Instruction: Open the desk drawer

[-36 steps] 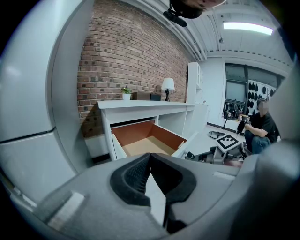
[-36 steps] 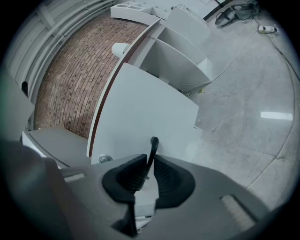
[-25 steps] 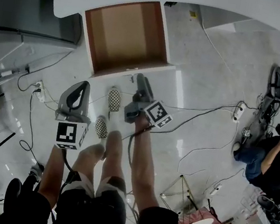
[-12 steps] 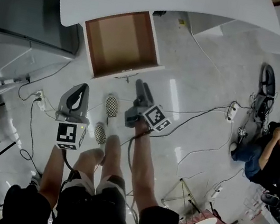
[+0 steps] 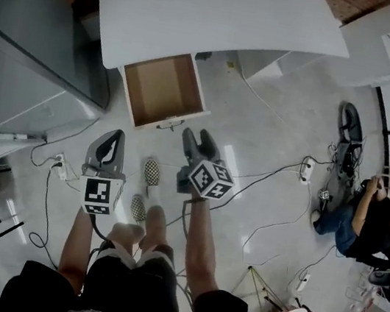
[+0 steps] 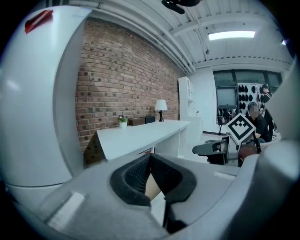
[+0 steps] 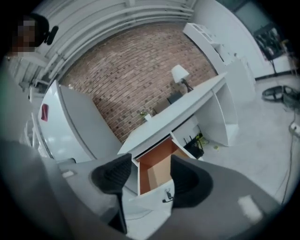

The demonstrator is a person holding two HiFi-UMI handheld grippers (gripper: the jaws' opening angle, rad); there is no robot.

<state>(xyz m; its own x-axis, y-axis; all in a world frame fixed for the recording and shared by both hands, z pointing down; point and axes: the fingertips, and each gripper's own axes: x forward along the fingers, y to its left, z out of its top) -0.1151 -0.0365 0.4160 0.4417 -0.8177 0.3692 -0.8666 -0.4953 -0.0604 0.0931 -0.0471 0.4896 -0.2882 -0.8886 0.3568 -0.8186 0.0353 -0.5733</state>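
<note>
Left tongs (image 6: 150,157): jaw tips pressed together, nothing gripped. They are held over the floor (image 5: 271,150), level with the right tongs and apart from them.

Right tongs (image 7: 146,177): jaws stand apart, nothing between them. They point at the drawer front but do not touch it.

Drawer (image 5: 161,87): just ahead of the right tongs and slightly to their left, pulled well out from under the white counter (image 5: 213,13). Its brown interior is exposed and bare. A small dark handle (image 5: 171,123) sits on the white front panel, on the side facing the tongs.

Below the tongs: the person's checkered shoes (image 5: 152,172), with cables (image 5: 283,167) trailing across the floor.

Beyond the counter: a brick wall (image 6: 122,84) and a small lamp (image 6: 161,104).

Far right of the tongs: a person (image 5: 370,220) sits on the floor.
</note>
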